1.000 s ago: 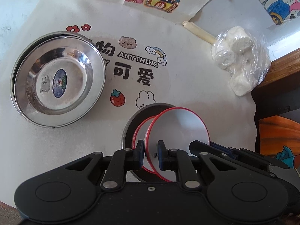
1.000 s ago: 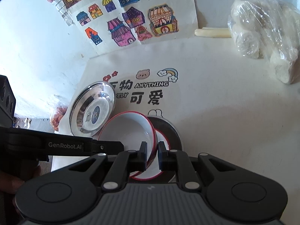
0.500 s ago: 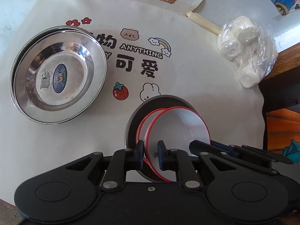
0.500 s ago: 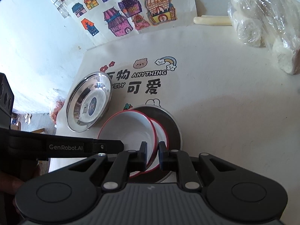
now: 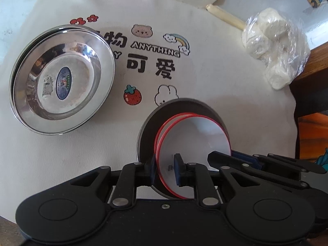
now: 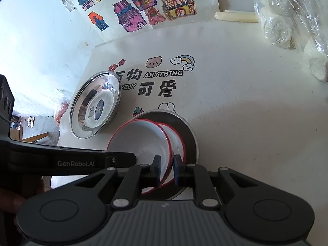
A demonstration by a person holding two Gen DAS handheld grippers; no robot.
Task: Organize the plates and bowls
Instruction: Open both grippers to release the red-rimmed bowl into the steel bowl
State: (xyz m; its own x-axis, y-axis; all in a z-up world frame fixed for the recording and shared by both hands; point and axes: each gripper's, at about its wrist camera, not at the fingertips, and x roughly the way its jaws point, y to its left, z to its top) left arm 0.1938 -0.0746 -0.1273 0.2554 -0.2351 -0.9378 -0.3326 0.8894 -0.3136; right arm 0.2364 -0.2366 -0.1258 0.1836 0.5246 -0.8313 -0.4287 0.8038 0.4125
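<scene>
A white bowl with a red rim [image 5: 194, 141] sits tilted in a second red-rimmed bowl [image 6: 176, 141] on a dark grey plate [image 5: 147, 131]. My left gripper [image 5: 165, 169] has its jaws parted around the upper bowl's near rim, not gripping. My right gripper [image 6: 166, 169] is shut on the upper bowl's [image 6: 141, 143] rim at its right side. A stack of shiny steel plates [image 5: 59, 78] lies to the left on the printed cloth; it also shows in the right wrist view [image 6: 96, 106].
A plastic bag of white lumps [image 5: 274, 49] lies at the right, with a cream stick [image 5: 223, 17] beside it. Coloured house drawings [image 6: 139, 6] lie at the back. The table's wooden edge [image 5: 311, 65] drops off on the right.
Both grippers have lowered the upper bowl into the bowl on the dark plate. My left gripper's jaws have opened off the rim.
</scene>
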